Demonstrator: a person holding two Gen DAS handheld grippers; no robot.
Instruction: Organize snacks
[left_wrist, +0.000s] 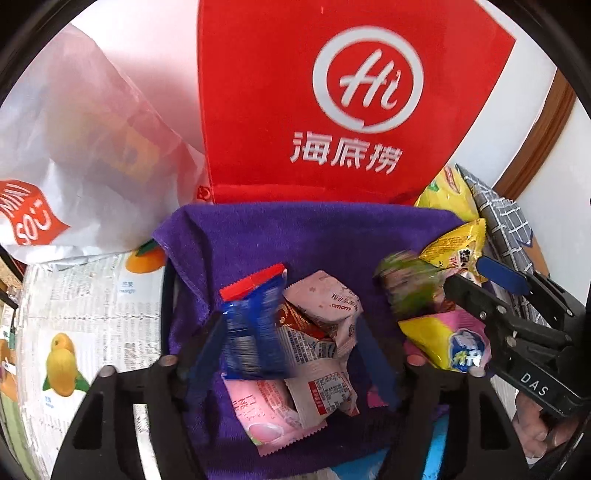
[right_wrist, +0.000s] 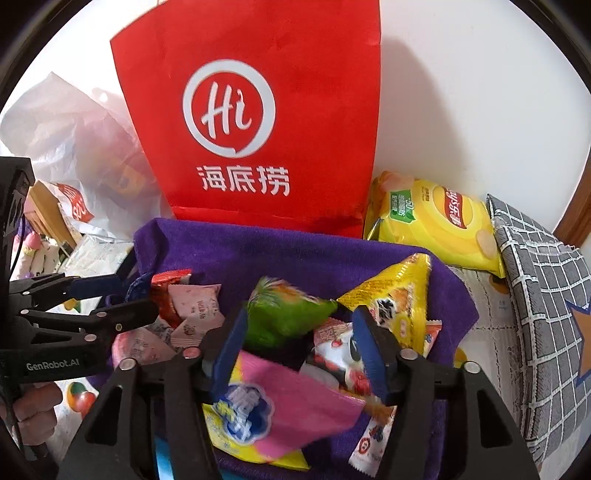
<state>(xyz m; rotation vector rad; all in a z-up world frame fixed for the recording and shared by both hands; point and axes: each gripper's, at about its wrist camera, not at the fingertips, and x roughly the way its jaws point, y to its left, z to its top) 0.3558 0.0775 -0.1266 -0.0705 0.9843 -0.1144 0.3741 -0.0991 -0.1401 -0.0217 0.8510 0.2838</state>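
A purple cloth (left_wrist: 295, 236) lines a bin full of snack packets. My left gripper (left_wrist: 291, 332) hangs over its left half with jaws wide. A blurred blue packet with a red end (left_wrist: 255, 332) sits loose between them, clear of the right finger. Pink packets (left_wrist: 328, 299) lie beneath. My right gripper (right_wrist: 300, 317) is over the right half, jaws apart. A blurred green packet (right_wrist: 284, 317) lies between its fingers, not pressed. A yellow-and-pink bag (right_wrist: 295, 402) and a yellow triangular packet (right_wrist: 399, 295) lie around it. Each gripper also shows at the edge of the other's view.
A red paper bag (left_wrist: 332, 110) stands right behind the bin. A white plastic bag (left_wrist: 74, 147) slumps to its left. A yellow chips bag (right_wrist: 436, 221) and a grey checked cloth (right_wrist: 546, 295) lie to the right. A fruit-printed table cover (left_wrist: 92, 314) shows at left.
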